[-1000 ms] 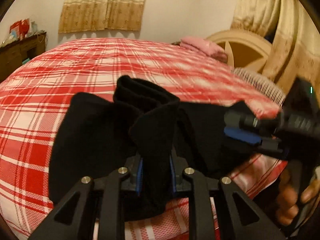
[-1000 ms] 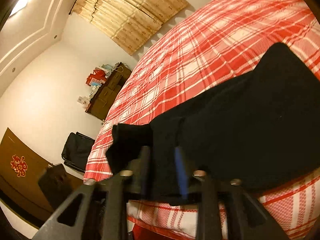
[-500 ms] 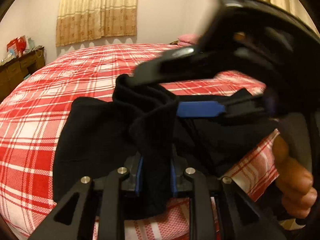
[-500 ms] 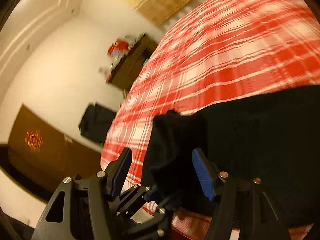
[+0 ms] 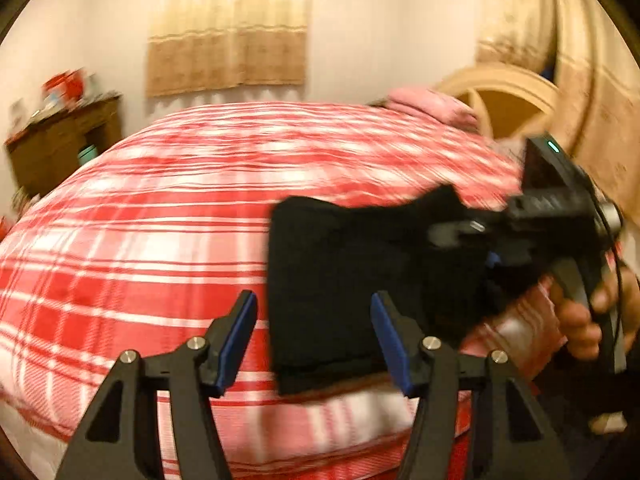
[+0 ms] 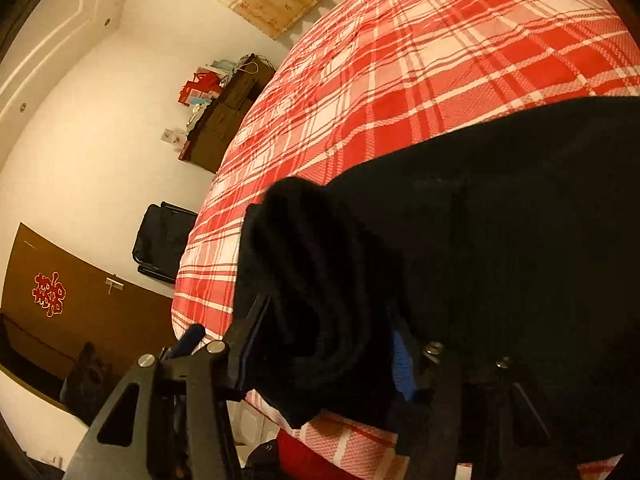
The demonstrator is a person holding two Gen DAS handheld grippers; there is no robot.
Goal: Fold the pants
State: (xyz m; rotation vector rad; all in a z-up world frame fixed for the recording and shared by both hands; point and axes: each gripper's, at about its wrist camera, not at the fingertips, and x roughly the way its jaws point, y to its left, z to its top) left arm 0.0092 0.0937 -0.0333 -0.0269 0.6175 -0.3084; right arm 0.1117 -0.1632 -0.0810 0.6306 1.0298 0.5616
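Black, soft knit: pants [image 5: 360,280] folded into a thick bundle near the front edge of the bed [image 5: 160,240], toward its right front corner, on the red-and-white check cover. Limp and light by the look of it, no stiffness to hold a shape; likely to sag and unroll if lifted by one layer only. Fuzzy surface, so little risk of slipping from rubber pads, and nothing fragile. Left tongs [image 5: 314,340] spread and opening, clear of the cloth, the bundle's near corner lying beyond and between the blue pads without touching. Right tongs [image 6: 320,344] closing around the rolled end of the bundle, cloth bunched between the jaws; firm pinch not certain. Best hold probably at the doubled edge, through all layers together, one set of tongs at each end.
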